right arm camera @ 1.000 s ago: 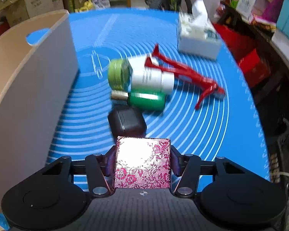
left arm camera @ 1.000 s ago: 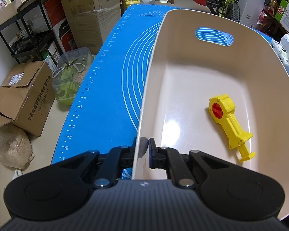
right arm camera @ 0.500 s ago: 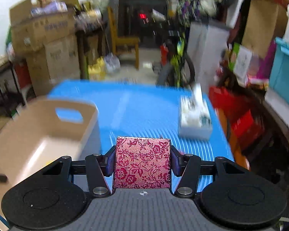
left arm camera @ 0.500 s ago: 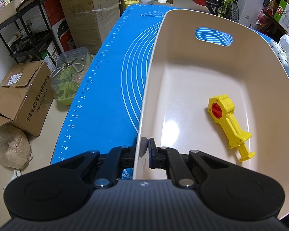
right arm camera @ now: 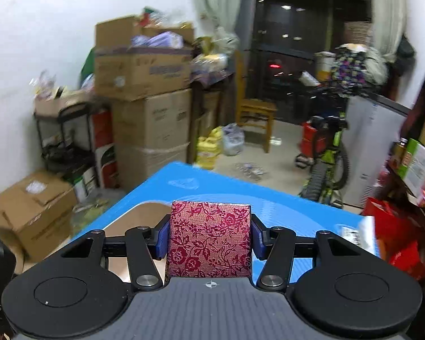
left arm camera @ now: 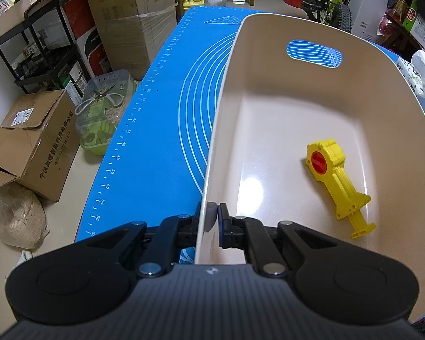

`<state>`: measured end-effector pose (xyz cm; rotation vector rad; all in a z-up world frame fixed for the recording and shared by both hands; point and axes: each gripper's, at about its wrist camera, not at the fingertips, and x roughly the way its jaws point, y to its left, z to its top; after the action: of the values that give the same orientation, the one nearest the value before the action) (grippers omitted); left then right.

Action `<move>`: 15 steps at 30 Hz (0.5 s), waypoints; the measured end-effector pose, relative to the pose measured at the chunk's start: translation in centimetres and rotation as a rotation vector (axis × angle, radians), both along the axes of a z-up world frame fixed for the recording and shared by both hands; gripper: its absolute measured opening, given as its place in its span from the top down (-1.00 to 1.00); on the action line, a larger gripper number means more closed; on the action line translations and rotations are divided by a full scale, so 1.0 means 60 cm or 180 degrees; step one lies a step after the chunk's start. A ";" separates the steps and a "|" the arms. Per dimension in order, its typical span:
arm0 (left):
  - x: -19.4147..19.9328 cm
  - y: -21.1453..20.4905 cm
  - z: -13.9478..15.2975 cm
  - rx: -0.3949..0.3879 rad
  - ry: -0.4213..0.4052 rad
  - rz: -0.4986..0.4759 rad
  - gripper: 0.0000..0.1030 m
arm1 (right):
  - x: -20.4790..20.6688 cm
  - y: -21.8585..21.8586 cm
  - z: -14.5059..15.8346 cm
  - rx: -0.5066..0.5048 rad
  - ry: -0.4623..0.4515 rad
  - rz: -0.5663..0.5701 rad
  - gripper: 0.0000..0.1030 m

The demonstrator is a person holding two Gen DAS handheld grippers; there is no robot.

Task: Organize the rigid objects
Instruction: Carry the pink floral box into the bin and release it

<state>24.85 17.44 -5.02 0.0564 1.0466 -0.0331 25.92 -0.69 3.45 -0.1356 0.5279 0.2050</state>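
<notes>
A beige plastic bin (left arm camera: 388,90) stands on the blue mat (left arm camera: 167,119). A yellow toy with a red disc (left arm camera: 335,181) lies on the bin's floor at the right. My left gripper (left arm camera: 212,221) is shut on the bin's near-left wall. My right gripper (right arm camera: 209,235) is shut on a red floral box (right arm camera: 209,240) and holds it high above the table. Part of the bin (right arm camera: 138,218) shows below and to the left of the box. The other table objects are out of sight.
Cardboard boxes (left arm camera: 28,141) and a clear container with scissors (left arm camera: 104,110) stand on the floor left of the table. A tissue box (left arm camera: 416,82) sits beyond the bin's right wall. A bicycle (right arm camera: 325,155), a chair and stacked boxes stand past the table's far end.
My right gripper has lifted the red floral box up from the mat and swung left toward the bin. The left gripper and bin have stayed in place.
</notes>
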 end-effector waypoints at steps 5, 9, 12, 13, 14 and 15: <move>0.000 0.000 0.000 0.0006 0.0000 -0.0001 0.80 | 0.029 0.055 -0.055 -0.0149 0.0357 0.0197 -0.15; 0.000 0.000 0.000 0.0007 -0.0001 -0.0003 0.80 | 0.039 0.084 -0.099 -0.0279 0.0674 0.0282 -0.15; 0.000 0.000 0.000 0.0009 -0.0001 -0.0004 0.80 | 0.042 0.097 -0.125 -0.0335 0.0879 0.0326 -0.15; 0.000 0.000 0.000 0.0010 -0.0001 -0.0004 0.80 | 0.045 0.100 -0.132 -0.0355 0.0960 0.0344 -0.15; 0.000 0.000 0.000 0.0011 -0.0001 -0.0005 0.80 | 0.046 0.102 -0.139 -0.0369 0.1030 0.0361 -0.15; 0.000 0.000 0.000 0.0011 -0.0002 -0.0005 0.80 | 0.048 0.105 -0.146 -0.0396 0.1104 0.0384 -0.15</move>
<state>24.86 17.47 -5.02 0.0603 1.0461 -0.0329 28.80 5.59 -5.33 -0.2558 0.8794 0.3161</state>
